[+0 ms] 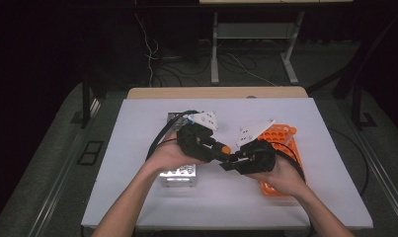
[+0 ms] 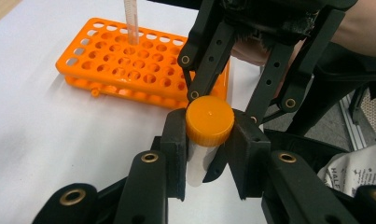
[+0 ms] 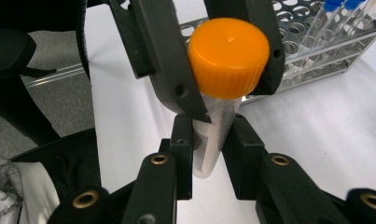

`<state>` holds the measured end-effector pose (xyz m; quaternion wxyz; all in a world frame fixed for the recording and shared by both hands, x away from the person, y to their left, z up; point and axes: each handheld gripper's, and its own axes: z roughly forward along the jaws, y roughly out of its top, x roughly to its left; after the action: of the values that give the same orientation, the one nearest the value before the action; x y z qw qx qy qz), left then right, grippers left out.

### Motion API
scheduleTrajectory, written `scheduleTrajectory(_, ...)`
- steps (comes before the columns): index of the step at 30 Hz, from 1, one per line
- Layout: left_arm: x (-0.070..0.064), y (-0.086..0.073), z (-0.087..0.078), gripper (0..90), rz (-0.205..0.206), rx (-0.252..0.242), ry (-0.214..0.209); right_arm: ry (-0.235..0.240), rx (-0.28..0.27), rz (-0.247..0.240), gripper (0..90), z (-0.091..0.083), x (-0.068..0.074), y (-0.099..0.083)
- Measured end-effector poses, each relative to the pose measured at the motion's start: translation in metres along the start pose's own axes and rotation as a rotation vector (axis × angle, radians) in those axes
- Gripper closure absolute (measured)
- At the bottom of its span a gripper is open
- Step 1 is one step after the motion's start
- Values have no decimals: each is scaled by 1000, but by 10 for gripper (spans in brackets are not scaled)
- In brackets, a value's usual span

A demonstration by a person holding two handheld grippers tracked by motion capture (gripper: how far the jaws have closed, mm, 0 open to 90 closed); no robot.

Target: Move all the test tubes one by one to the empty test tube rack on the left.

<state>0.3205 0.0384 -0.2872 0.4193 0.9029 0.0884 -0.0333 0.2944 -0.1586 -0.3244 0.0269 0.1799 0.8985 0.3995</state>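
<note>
Two tools [image 1: 226, 157], one orange-capped tube [image 2: 209, 120], two racks [image 2: 129, 60]

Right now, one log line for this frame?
left gripper: shut on tube body | right gripper: shut on tube | orange cap: on | orange rack: behind

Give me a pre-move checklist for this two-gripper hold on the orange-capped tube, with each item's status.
1. Right gripper clamped on the tube body: ok.
2. Left gripper jaws closed on the orange cap: ok.
3. Cap sits square on the tube: ok; how tight it is, cannot tell.
4. Tube lifted off the table: ok.
5. Orange rack has free holes: ok.
6. Tube contents: cannot tell.
</note>
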Motion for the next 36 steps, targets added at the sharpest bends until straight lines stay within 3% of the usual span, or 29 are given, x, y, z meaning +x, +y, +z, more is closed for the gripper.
scheduleTrajectory(2,1,0,-2,687,-3,-2,8,-5,-6,2,728,0,0,0)
scheduleTrajectory(5,6,-1,-8,688,-22,-15,29,-25,-19,14,578,-3,-1,-2)
scheduleTrajectory(15,26,-14,-31,689,-90,-42,128,-87,-66,91,395,-27,-10,-22)
scheduleTrajectory(23,40,-20,-48,690,-129,-57,195,-145,-77,149,184,-42,-17,-40)
scheduleTrajectory(30,51,-25,-62,690,-159,-71,239,-130,-90,220,95,-57,-24,-56)
scheduleTrajectory(32,54,-26,-64,690,-164,-71,248,-125,-97,238,0,-61,-25,-60)
scheduleTrajectory(36,61,-28,-66,690,-173,-68,268,-150,-112,265,3,-68,-27,-70)
